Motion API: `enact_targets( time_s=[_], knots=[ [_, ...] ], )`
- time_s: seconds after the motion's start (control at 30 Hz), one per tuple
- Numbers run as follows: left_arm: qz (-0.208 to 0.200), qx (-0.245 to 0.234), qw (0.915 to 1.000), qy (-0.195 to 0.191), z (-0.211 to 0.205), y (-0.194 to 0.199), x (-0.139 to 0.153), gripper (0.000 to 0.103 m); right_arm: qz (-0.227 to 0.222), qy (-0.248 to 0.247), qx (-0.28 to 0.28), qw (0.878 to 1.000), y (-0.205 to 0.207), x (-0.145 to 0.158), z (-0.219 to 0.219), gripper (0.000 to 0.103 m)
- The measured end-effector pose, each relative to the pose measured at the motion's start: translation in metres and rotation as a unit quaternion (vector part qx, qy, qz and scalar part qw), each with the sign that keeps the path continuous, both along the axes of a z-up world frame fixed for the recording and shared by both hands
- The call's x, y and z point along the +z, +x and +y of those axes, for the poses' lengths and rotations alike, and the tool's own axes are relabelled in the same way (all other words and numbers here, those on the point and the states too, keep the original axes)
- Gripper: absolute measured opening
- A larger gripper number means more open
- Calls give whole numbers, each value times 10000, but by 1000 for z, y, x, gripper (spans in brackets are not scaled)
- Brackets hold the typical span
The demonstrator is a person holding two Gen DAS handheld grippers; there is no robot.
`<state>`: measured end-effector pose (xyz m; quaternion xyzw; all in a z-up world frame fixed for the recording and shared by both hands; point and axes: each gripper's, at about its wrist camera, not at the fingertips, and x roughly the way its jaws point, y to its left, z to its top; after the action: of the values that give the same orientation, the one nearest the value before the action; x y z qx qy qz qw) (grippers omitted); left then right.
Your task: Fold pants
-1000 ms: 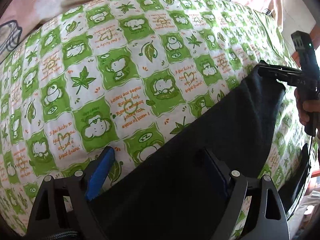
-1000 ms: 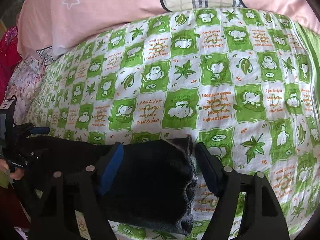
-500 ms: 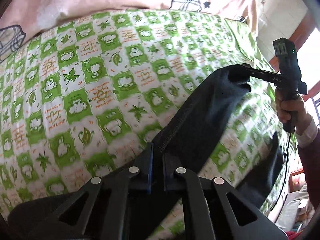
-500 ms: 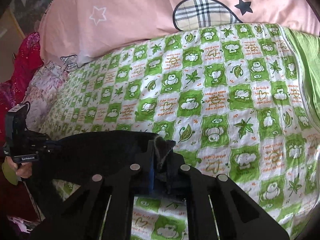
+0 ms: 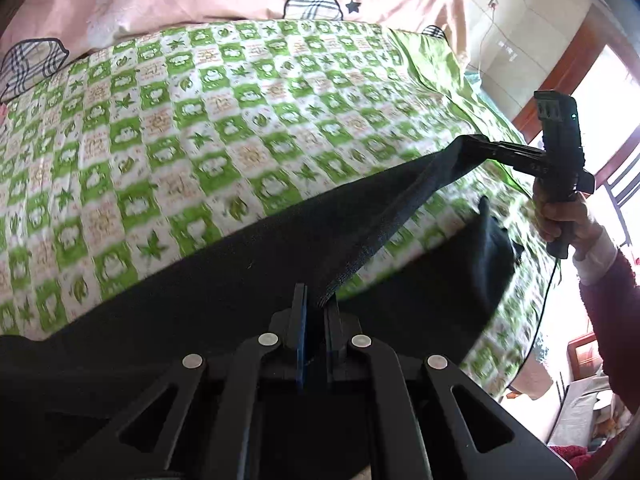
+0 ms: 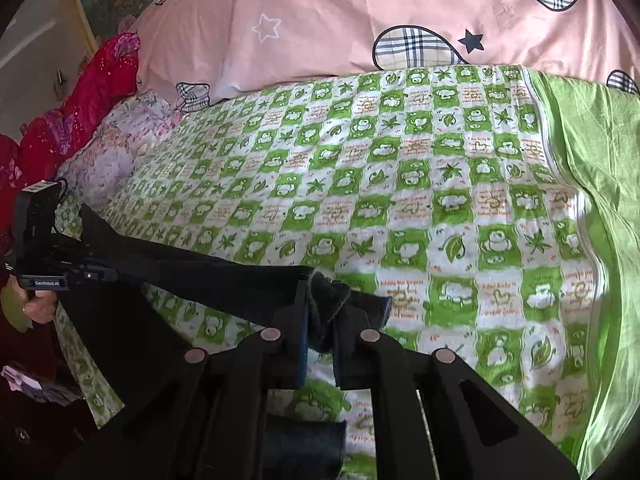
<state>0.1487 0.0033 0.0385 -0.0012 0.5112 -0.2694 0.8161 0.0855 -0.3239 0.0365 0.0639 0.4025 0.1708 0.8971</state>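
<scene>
Black pants [image 5: 280, 268] hang stretched above the green-and-white checked bedspread [image 5: 200, 128]. My left gripper [image 5: 316, 302] is shut on one end of their top edge, close under the camera. At the far right my right gripper [image 5: 466, 146], held by a hand [image 5: 560, 216], pinches the other end. In the right wrist view my right gripper [image 6: 320, 306] is shut on a bunched corner of the pants [image 6: 208, 276]. The taut edge runs left to my left gripper [image 6: 114, 274]. The lower part of the pants droops toward the bed.
Pink bedding [image 6: 360, 20] with plaid patches lies along the far side of the bed. Red fabric [image 6: 80, 108] and a floral cloth [image 6: 116, 156] sit at the far left. A plain green sheet [image 6: 592, 160] covers the right side. A window frame [image 5: 560, 76] stands beyond the bed.
Both grippers went from open around the pants' edge to shut on it. They have lifted the edge off the bedspread, and it now hangs taut between them.
</scene>
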Motion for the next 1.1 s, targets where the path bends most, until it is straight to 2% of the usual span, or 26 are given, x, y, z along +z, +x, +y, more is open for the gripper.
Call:
enact_targets(
  time_s=[0.33,0.53,0.63,0.73,0.87,1.1],
  knots=[
    [39,-1,9998,-177,-6,-55,-5,5,-360,-264,121,9989,-70,9,3,10],
    [88,-26,9996,-260,-10,-77,-14,5,-463,-349,-93,9983,-106,-1,-4,9],
    [-14,-62,9997,-245,-12,-85,-11,5,-554,-406,-155,9975,-118,1,0,8],
    [-101,-81,9997,-214,-12,-91,-12,5,-486,-549,-149,9972,-124,-6,6,8],
    [36,-35,9997,-259,-9,-97,-26,5,-300,-580,-214,9976,-133,-25,7,8],
    [123,-92,9997,-178,-18,-112,-43,6,-97,-750,-312,9966,-136,-40,9,8]
  ],
)
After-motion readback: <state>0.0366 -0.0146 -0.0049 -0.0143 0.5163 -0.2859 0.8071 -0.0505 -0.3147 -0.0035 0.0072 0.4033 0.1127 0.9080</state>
